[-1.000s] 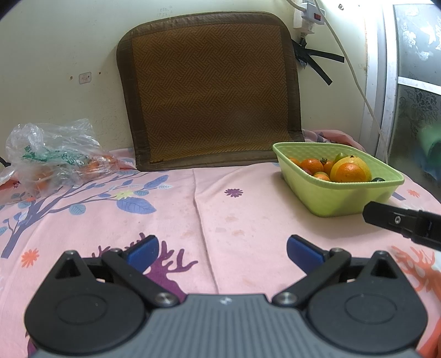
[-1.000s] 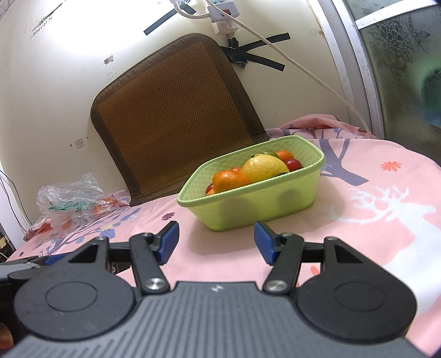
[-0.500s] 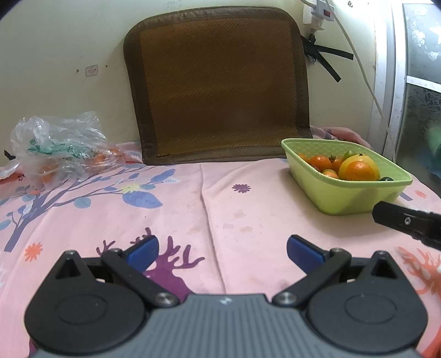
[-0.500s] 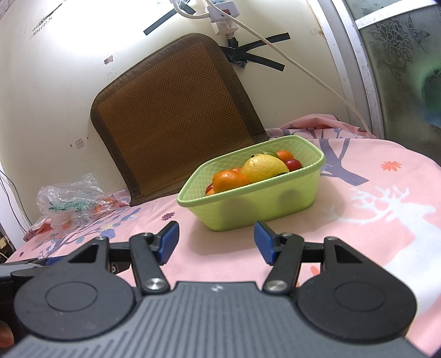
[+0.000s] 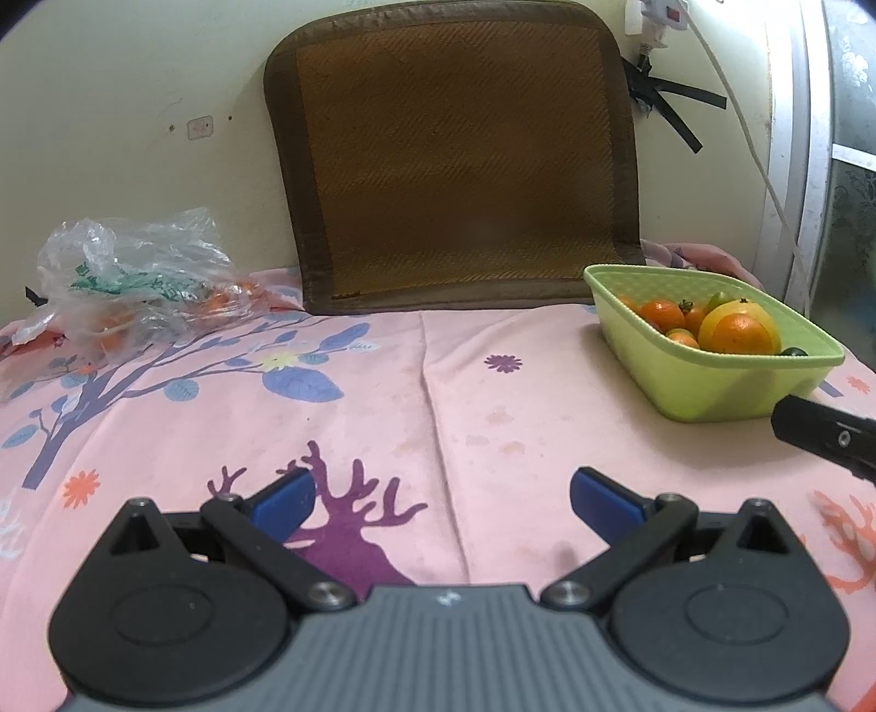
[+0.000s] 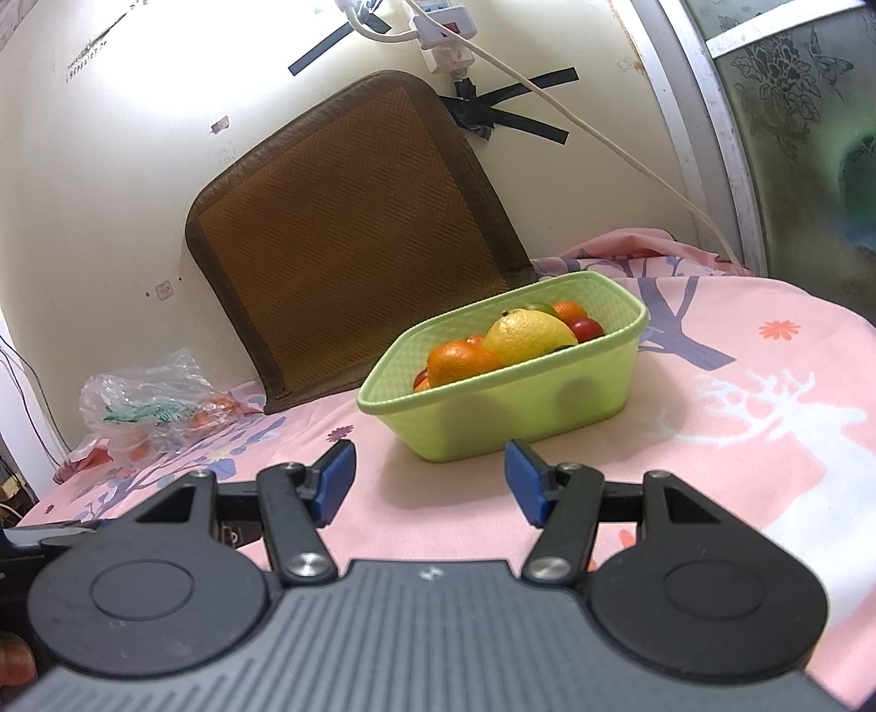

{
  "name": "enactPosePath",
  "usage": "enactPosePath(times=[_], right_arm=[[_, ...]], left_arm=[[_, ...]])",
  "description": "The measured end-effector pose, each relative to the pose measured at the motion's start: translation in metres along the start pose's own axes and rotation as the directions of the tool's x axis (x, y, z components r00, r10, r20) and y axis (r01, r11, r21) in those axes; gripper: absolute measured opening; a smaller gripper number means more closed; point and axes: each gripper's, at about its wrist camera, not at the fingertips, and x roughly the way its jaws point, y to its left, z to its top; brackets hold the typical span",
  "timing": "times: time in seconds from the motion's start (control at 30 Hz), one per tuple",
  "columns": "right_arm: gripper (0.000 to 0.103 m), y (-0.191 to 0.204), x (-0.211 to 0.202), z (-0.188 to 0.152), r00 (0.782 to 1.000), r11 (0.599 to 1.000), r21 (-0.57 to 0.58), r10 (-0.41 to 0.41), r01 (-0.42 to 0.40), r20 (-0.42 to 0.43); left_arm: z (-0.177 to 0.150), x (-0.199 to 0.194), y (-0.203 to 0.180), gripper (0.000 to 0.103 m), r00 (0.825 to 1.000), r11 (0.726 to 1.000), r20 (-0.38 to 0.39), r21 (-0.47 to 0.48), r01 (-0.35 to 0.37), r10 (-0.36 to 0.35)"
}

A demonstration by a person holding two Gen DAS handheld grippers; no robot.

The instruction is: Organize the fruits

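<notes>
A light green basket stands on the pink cloth at the right, holding oranges, a big yellow citrus, small red fruits and a green one. A crumpled clear plastic bag with orange fruit inside lies at the far left. My left gripper hovers open over the cloth's middle, empty. My right gripper is open and empty just in front of the basket; its finger shows at the left wrist view's right edge.
A brown woven mat leans on the wall behind the table. A white cable runs down from a power strip to the right. A window frame borders the right side. Pink printed cloth covers the surface.
The left wrist view has shifted slightly left and up; the basket and bag sit further right in it. The right gripper has not moved.
</notes>
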Motion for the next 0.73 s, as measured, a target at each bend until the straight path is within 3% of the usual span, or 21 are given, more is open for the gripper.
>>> enactPosePath(times=[0.73], right_arm=[[0.065,-0.0010,0.0001,-0.0006,1.000,1.000,-0.005,0.011,-0.011,0.001]], left_arm=[[0.0015,0.0052,0.0007,0.103,1.000,1.000,-0.017,-0.004,0.019,-0.019]])
